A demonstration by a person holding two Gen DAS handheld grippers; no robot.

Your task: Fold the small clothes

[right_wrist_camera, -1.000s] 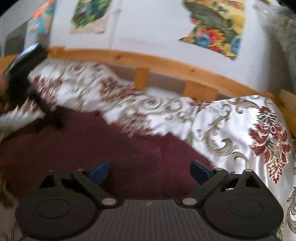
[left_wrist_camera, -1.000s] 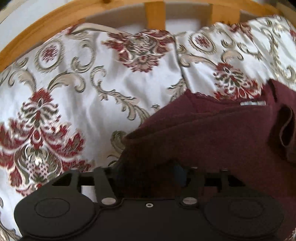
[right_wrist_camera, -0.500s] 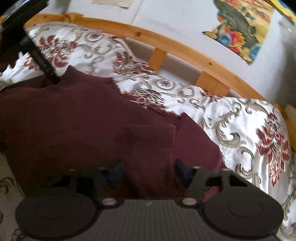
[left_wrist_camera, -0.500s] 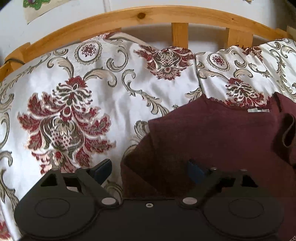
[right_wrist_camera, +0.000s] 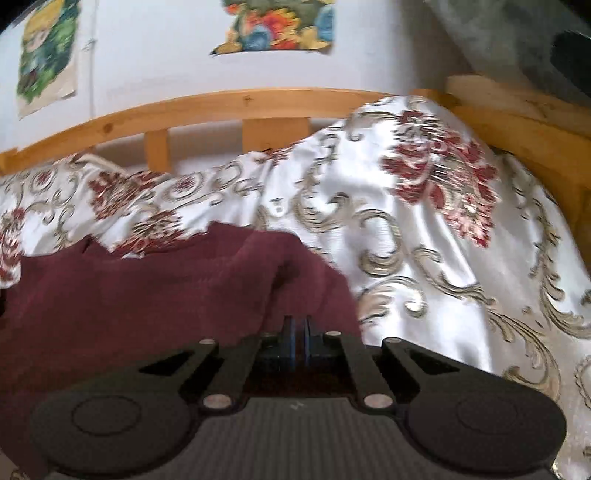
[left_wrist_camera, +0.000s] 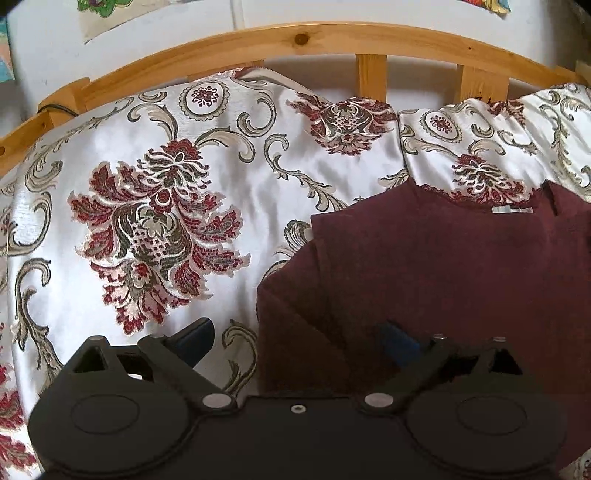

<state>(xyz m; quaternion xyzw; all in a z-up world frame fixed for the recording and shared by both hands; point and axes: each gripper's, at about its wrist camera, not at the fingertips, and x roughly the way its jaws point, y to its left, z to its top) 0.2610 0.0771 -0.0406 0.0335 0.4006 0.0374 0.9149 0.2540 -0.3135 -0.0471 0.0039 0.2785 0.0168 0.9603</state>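
Note:
A dark maroon knit garment [left_wrist_camera: 443,266] lies on a floral bedspread [left_wrist_camera: 236,192], with a small white label [left_wrist_camera: 511,209] at its far edge. My left gripper [left_wrist_camera: 295,332] straddles the garment's left edge and its jaws are opening. One fingertip [left_wrist_camera: 197,332] is over the bedspread and the other over the cloth, neither pressing. In the right wrist view the same garment [right_wrist_camera: 147,295] fills the lower left. My right gripper [right_wrist_camera: 297,328] is shut on the garment's right edge, where the cloth bunches into a raised ridge at the pads.
A wooden bed rail [left_wrist_camera: 295,40] with slats runs along the far side, also seen in the right wrist view [right_wrist_camera: 221,107], against a white wall with colourful pictures [right_wrist_camera: 273,29]. Rumpled bedspread [right_wrist_camera: 443,258] stretches right of the garment.
My left gripper let go of the garment, opened wide and slid left along its edge. My right gripper went from wide open to shut on the garment's right edge and swung right.

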